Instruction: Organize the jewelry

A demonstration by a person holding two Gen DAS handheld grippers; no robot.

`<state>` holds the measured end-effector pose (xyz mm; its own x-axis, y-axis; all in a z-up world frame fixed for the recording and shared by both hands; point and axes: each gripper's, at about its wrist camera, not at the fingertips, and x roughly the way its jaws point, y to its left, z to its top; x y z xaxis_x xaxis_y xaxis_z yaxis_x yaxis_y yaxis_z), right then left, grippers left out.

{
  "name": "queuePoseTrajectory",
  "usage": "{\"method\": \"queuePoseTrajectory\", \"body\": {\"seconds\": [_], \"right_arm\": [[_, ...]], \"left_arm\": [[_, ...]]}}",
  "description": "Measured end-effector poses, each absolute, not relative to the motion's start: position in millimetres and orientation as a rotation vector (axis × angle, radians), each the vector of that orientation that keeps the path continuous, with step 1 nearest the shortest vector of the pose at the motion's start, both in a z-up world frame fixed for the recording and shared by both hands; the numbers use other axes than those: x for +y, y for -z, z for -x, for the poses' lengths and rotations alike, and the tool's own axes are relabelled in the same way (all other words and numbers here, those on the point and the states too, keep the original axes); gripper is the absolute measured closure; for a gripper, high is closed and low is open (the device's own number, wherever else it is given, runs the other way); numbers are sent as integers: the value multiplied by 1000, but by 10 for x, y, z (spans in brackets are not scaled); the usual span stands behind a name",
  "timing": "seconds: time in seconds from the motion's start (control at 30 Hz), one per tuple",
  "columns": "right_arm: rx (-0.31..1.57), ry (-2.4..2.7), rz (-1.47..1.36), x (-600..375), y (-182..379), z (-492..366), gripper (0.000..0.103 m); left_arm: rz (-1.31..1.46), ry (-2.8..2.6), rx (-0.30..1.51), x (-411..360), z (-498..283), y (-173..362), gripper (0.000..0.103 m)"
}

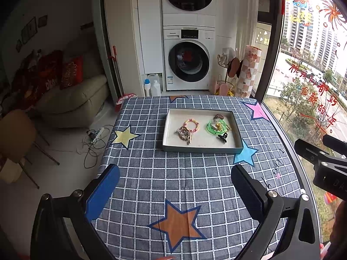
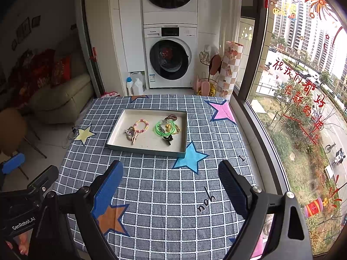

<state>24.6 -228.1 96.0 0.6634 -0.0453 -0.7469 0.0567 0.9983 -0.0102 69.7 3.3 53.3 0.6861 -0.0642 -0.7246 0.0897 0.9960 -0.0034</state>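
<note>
Jewelry (image 1: pixel 202 129) untouched; fingers (image 1: pixel 102 191) wide apart.

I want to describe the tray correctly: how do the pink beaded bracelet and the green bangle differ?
The pink beaded bracelet is a ring of small pink and yellow beads; the green bangle is smooth translucent plastic. The bracelet lies in the tray's left half, touching a metal chain; the bangle lies in the right half, with small pieces inside it. Both lie flat.
</note>
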Motion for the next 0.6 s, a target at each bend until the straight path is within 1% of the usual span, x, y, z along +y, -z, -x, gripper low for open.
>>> {"method": "queuePoseTrajectory", "body": {"seconds": [0.6], "right_arm": [[853, 63, -21, -2239, -950, -227, 12]], "left_arm": [[-38, 73, 812, 40, -696, -527, 0]]}}
